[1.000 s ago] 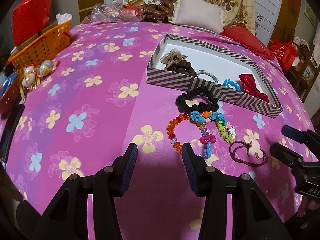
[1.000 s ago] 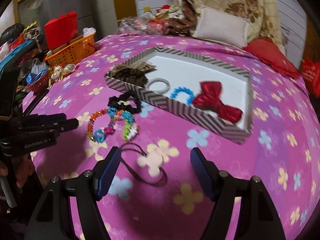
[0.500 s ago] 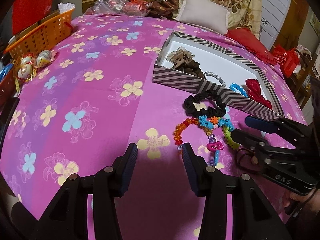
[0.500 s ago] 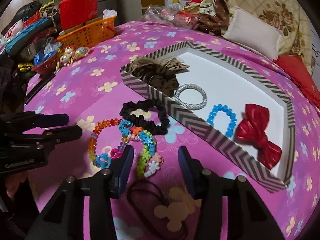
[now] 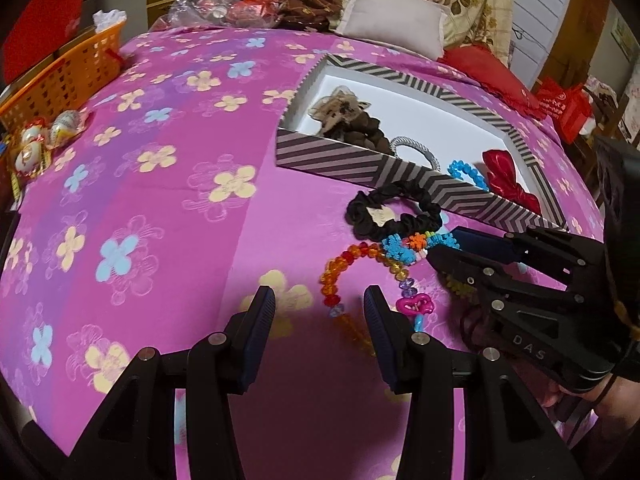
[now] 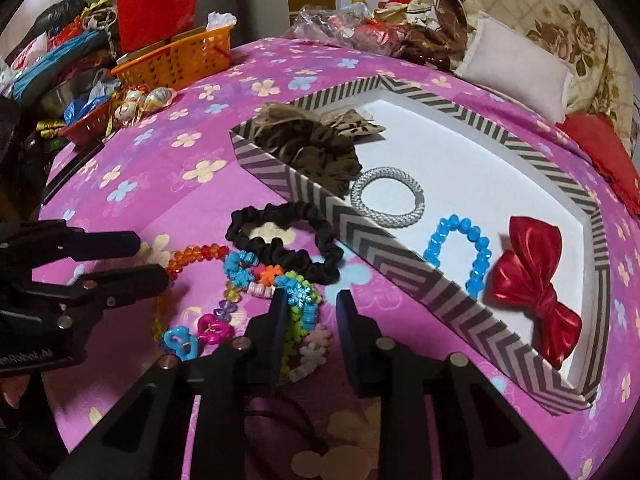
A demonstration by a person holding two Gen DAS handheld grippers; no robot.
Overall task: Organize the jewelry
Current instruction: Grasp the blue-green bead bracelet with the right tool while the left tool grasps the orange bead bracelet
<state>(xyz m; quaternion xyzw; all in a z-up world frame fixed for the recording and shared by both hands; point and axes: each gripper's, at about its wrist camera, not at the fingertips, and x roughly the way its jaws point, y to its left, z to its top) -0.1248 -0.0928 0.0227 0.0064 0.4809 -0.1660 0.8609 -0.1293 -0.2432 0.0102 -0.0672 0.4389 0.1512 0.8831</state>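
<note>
A striped tray (image 6: 400,264) (image 5: 360,164) on the pink bedspread holds a brown scrunchie (image 6: 312,152), a silver ring (image 6: 387,197), a blue bead bracelet (image 6: 460,252) and a red bow (image 6: 532,284). In front of it lie a black scrunchie (image 6: 280,240) (image 5: 394,212), an orange bead bracelet (image 5: 340,268) and a multicolour flower bracelet (image 6: 296,296). My right gripper (image 6: 308,312) (image 5: 444,246) is open, its fingers low over the flower bracelet. My left gripper (image 5: 318,312) (image 6: 148,256) is open and empty, beside the orange bracelet.
An orange basket (image 6: 176,60) and wrapped sweets (image 6: 140,100) sit at the far left. Pillows (image 6: 516,76) and clutter line the back. A dark hair tie (image 6: 280,412) lies under my right gripper.
My right gripper has moved forward from the hair tie to the flower bracelet and narrowed its jaws. The left gripper has edged right and forward toward the bracelets.
</note>
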